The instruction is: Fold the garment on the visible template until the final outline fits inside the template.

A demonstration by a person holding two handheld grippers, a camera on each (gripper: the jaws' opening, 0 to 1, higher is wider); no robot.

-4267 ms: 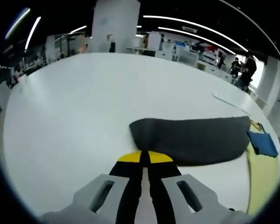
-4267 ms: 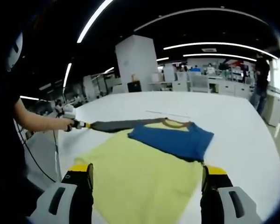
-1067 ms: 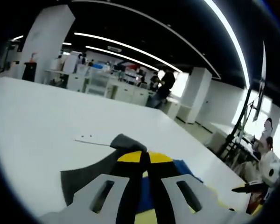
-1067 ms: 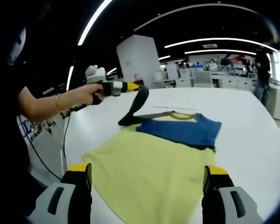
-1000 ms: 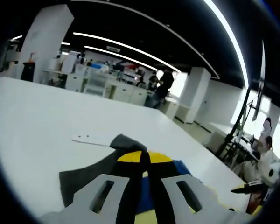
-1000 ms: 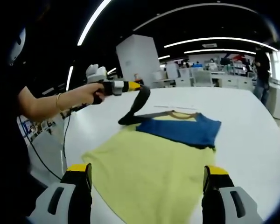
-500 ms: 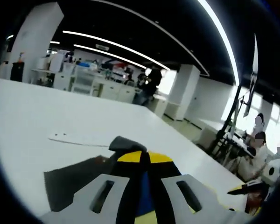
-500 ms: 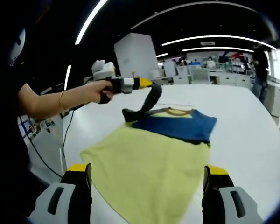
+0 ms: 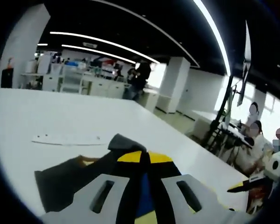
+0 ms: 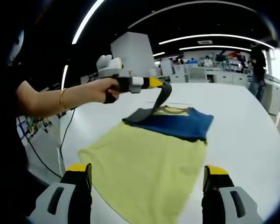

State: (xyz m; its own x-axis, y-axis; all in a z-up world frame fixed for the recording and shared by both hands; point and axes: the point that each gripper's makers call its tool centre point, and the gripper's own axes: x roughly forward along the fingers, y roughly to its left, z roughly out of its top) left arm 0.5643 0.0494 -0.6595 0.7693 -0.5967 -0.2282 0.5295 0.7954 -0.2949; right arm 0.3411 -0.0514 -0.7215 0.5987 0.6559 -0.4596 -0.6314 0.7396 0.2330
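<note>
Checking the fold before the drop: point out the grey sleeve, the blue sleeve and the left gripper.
grey sleeve (image 10: 161, 97), right gripper view, hanging strip.
blue sleeve (image 10: 179, 122), right gripper view, folded panel's middle.
left gripper (image 10: 161, 83), right gripper view, yellow tips.

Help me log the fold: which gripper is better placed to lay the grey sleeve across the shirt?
Left. The left gripper is shut on the grey sleeve, lifted over the shirt. The right gripper is open, holding nothing.

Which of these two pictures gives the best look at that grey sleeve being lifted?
The right gripper view: the grey sleeve hangs whole from the left gripper above the yellow shirt. In the left gripper view the sleeve lies partly hidden behind that gripper's shut jaws.
</note>
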